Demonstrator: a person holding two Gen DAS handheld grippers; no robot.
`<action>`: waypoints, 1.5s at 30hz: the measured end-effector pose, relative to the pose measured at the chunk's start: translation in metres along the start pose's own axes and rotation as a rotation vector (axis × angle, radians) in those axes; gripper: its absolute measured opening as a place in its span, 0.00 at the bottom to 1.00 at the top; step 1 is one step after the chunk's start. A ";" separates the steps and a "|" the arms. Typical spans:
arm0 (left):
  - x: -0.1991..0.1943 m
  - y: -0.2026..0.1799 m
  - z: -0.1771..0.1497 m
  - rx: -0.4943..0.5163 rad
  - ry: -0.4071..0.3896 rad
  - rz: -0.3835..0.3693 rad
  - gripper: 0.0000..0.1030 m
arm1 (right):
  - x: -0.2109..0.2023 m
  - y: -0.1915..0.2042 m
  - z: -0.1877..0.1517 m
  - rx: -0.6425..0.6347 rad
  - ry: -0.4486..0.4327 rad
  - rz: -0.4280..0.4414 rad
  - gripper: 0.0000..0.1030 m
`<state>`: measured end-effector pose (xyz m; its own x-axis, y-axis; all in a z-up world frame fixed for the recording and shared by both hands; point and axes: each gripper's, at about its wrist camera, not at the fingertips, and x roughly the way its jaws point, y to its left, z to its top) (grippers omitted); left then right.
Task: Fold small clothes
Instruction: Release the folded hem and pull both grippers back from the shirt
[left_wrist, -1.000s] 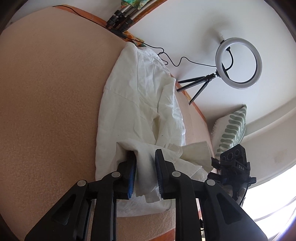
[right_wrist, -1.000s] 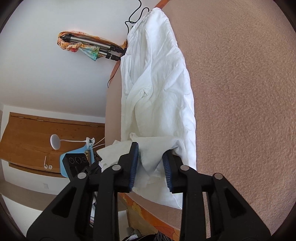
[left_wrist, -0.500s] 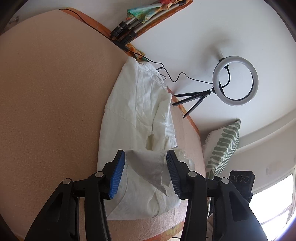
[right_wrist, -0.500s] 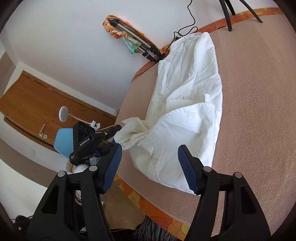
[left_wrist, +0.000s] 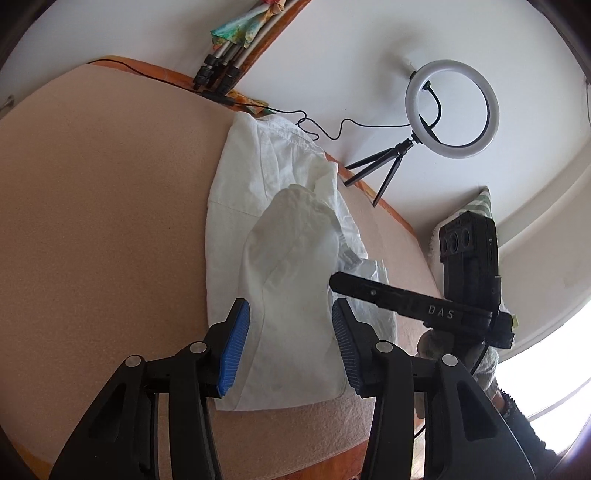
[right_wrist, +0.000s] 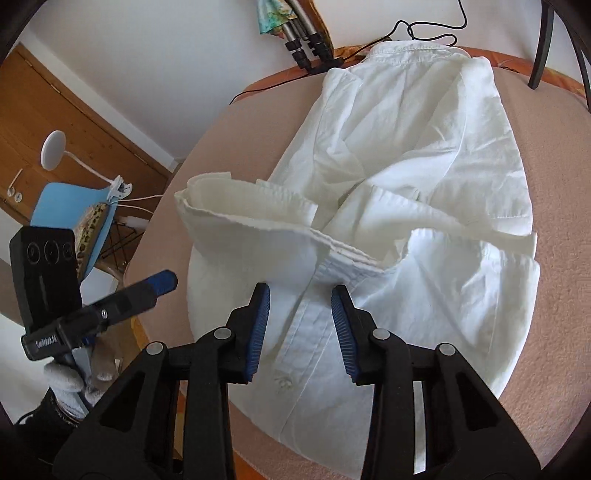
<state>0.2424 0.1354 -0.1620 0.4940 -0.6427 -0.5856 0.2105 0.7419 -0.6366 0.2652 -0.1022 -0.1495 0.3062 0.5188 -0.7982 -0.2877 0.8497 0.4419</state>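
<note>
Both my grippers are spread wide, nothing between the blue ribbed pads. Left gripper (left_wrist: 290, 338) hangs over the near hem end of the crumpled white cotton button-up shirt (left_wrist: 284, 266); cloth fills the gap between the pads in view, can't tell if a pad touches it. Right gripper (right_wrist: 300, 325) sits above the button placket of the same shirt (right_wrist: 424, 192), pads either side of the placket strip.

Shirt lies on the peach-pink textured table cover (left_wrist: 103, 206), partly folded: lower part doubled back over the body, one cuffed sleeve (right_wrist: 243, 203) sticking out toward the table edge on the left in the right wrist view. Collar is at the far end, near the table's orange patterned border (right_wrist: 517, 61).

Beyond the table edge: white ring light on a black tripod (left_wrist: 452, 109), bundle of folded grey tripod legs (left_wrist: 225, 70) against the white wall, black cable (left_wrist: 332, 129) running past the collar.
</note>
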 end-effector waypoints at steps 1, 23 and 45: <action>0.005 -0.001 0.000 0.018 0.002 0.017 0.44 | 0.001 -0.002 0.005 0.007 -0.006 -0.008 0.37; 0.026 -0.035 0.013 0.233 -0.092 0.171 0.44 | -0.034 0.013 -0.018 -0.136 -0.112 -0.074 0.35; -0.031 -0.019 0.001 0.104 -0.186 0.291 0.44 | -0.083 -0.103 -0.019 0.172 -0.176 -0.014 0.36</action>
<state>0.2240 0.1416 -0.1312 0.6888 -0.3627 -0.6277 0.1182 0.9105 -0.3963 0.2517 -0.2345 -0.1361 0.4667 0.5025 -0.7278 -0.1281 0.8527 0.5065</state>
